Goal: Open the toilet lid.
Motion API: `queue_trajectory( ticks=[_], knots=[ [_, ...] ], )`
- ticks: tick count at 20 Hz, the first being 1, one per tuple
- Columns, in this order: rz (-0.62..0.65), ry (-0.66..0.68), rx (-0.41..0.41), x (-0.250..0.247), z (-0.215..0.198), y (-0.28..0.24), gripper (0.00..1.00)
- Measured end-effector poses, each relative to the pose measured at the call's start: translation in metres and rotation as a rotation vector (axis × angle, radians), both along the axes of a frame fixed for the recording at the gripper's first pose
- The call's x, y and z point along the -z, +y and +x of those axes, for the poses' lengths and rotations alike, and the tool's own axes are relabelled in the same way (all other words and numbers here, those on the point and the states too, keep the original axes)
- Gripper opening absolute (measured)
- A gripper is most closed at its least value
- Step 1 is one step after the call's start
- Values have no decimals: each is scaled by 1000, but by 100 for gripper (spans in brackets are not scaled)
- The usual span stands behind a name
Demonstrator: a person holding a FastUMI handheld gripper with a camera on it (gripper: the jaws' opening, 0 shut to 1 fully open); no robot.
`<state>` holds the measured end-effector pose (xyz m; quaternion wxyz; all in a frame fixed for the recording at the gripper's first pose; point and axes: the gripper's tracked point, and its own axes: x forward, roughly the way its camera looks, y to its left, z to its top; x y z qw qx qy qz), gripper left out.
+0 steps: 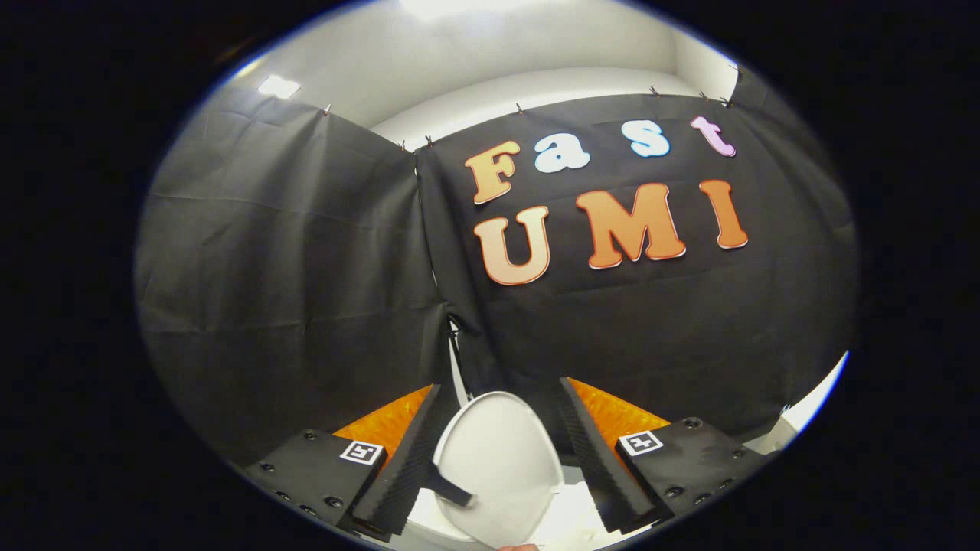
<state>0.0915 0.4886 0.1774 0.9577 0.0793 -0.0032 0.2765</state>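
Note:
The white oval toilet lid (501, 459) stands raised between my two fingers, its broad face turned toward me. My gripper (499, 386) is open, with black ribbed pads and orange backs. The left finger (406, 467) lies against or very near the lid's left edge and casts a dark shadow on it. A gap separates the lid from the right finger (601, 463). Below the lid, white parts of the toilet (570, 520) show between the fingers. The lid's top edge reaches about as far as the fingertips.
The black cloth wall (306, 291) of the booth hangs close behind the toilet, with a seam (452, 344) right above the lid. A white surface (811, 402) shows beyond the cloth's lower right edge. White ceiling (498, 53) is overhead.

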Motion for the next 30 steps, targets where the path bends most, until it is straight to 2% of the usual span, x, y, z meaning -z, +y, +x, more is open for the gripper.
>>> queue_trajectory(
  ticks=[8,16,22,30],
  knots=[
    [-49,-75,122,-5,28,-160,96],
    [-131,-41,227,61,30,-300,95],
    [-128,-6,320,100,30,-383,95],
    [-98,-58,444,92,20,-459,95]
  ],
)
